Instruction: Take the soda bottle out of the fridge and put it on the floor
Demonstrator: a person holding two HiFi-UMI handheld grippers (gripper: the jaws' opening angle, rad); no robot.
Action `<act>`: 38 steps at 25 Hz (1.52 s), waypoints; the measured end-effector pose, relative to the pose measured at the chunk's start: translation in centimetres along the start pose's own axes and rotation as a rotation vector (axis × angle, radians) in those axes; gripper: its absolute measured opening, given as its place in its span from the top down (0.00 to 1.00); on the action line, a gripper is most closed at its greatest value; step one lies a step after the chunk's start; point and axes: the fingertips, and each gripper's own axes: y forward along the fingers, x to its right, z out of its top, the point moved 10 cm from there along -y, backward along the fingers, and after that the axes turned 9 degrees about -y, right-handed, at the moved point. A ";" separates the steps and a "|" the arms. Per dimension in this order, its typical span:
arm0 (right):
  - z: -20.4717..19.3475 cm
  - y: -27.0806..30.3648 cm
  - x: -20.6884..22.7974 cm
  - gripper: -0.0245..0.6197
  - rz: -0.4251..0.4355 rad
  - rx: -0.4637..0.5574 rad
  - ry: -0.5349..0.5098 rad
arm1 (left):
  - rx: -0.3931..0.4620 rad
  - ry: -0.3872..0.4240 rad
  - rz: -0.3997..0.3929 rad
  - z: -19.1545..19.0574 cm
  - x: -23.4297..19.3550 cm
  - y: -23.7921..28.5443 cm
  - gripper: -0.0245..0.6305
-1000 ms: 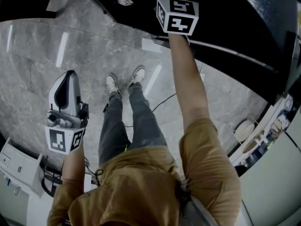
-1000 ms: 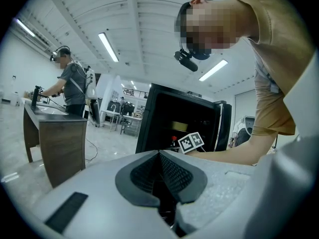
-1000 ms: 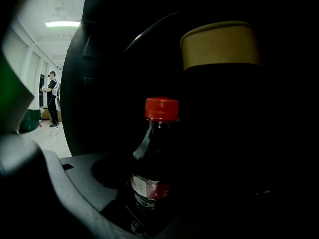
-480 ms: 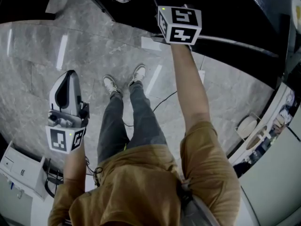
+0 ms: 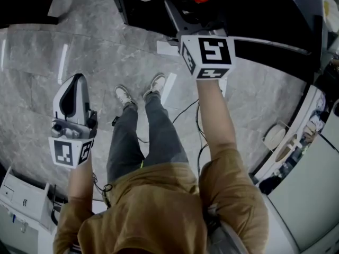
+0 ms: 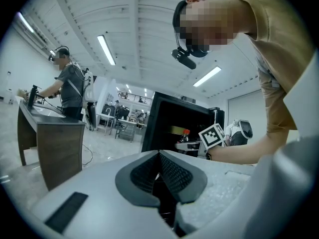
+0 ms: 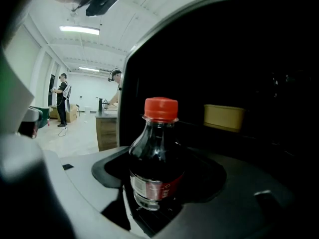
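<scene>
Grey marble floor [image 5: 47, 89] in a bright lab room, with a black fridge [image 5: 254, 15] open at the top of the head view.

Right gripper [image 7: 154, 195]: jaws clamped on the lower body of the soda bottle [image 7: 157, 148], one dark pad on each side, bottle upright. Dark liquid, red cap [image 7: 161, 108] on, red and white label [image 7: 149, 188] just above the grip. The bottle is at the fridge's open front with the dark interior right behind it; can't tell if its base touches a shelf. A yellow box [image 7: 224, 117] sits deeper inside the fridge, to the bottle's right and apart from it. In the head view the right arm is stretched forward with the marker cube [image 5: 207, 56] facing up, and the cap shows just beyond it against the black opening.

Left gripper [image 6: 159, 156]: jaws closed together, pads meeting at the tips, nothing between them. It is held out at the person's left side over the floor, well apart from the fridge. Its own view shows the fridge front, the bottle and the other gripper's cube ahead.

The person's shoes [image 5: 125, 95] are on the floor between the grippers, with a thin cable [image 5: 185, 109] beside them. A white unit [image 5: 21, 194] is at the lower left of the head view. Far back in the left gripper view, another person [image 6: 70, 88] stands at a wooden counter [image 6: 55, 143].
</scene>
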 end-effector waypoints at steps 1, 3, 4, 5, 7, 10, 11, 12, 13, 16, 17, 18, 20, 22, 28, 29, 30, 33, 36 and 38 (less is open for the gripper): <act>0.3 -0.3 -0.7 0.49 0.007 0.005 0.002 | 0.005 0.002 0.003 0.1 -0.6 -0.2 0.96; 0.7 -1.1 -2.2 0.49 0.025 0.014 0.011 | 0.014 0.005 0.016 0.1 -1.5 -0.8 0.96; 0.8 -1.5 -2.8 0.49 0.038 0.021 0.014 | 0.018 0.004 0.024 -0.1 -1.9 -1.1 0.96; 0.8 -1.8 -3.4 0.49 0.054 0.029 0.014 | 0.021 0.003 0.033 -0.4 -2.2 -1.3 0.96; 0.6 -2.4 -4.5 0.49 0.085 0.038 0.014 | 0.024 0.001 0.050 -1.1 -2.8 -1.6 0.96; -0.3 -3.3 -6.0 0.49 0.135 0.035 0.009 | 0.028 0.003 0.081 -2.5 -3.2 -1.9 0.96; -0.7 -3.5 -6.4 0.49 0.156 0.034 0.008 | 0.030 0.001 0.096 -3.0 -3.3 -2.1 0.96; -1.2 -3.6 -6.8 0.49 0.174 0.032 0.006 | 0.030 0.001 0.109 -3.7 -3.4 -2.2 0.96; -1.8 -3.7 -7.3 0.49 0.188 0.031 0.005 | 0.031 0.004 0.119 -4.4 -3.6 -2.3 0.96; -4.7 -3.4 -8.4 0.49 0.216 0.018 0.006 | 0.035 0.013 0.141 -7.2 -4.8 -2.0 0.96; -5.9 -3.1 -8.7 0.49 0.230 0.011 0.004 | 0.036 0.015 0.152 -8.3 -5.1 -1.9 0.96; -7.3 -2.7 -9.0 0.49 0.245 0.002 -0.001 | 0.037 0.017 0.163 -9.5 -5.3 -1.8 0.96; -10.3 -1.8 -9.9 0.49 0.272 -0.015 -0.011 | 0.037 0.026 0.178 -11.9 -6.1 -1.7 0.96; -13.1 -0.9 -11.1 0.49 0.295 -0.025 -0.019 | 0.033 0.039 0.188 -14.4 -7.2 -1.9 0.96; -19.7 2.4 -14.5 0.50 0.344 -0.017 -0.037 | 0.031 0.065 0.223 -21.1 -10.6 -2.9 0.96; -21.0 3.0 -15.0 0.49 0.351 -0.015 -0.043 | 0.030 0.066 0.229 -22.4 -11.1 -2.8 0.96; -22.3 3.6 -15.4 0.49 0.358 -0.015 -0.050 | 0.028 0.067 0.233 -23.7 -11.7 -2.6 0.96; -26.3 5.4 -16.6 0.50 0.379 -0.020 -0.062 | 0.020 0.081 0.235 -27.3 -13.5 -2.1 0.96; -29.9 7.2 -17.7 0.49 0.389 -0.029 -0.059 | 0.013 0.103 0.219 -30.0 -15.4 -1.5 0.96; -31.8 8.2 -18.3 0.49 0.389 -0.033 -0.055 | 0.009 0.111 0.211 -31.5 -16.6 -1.2 0.96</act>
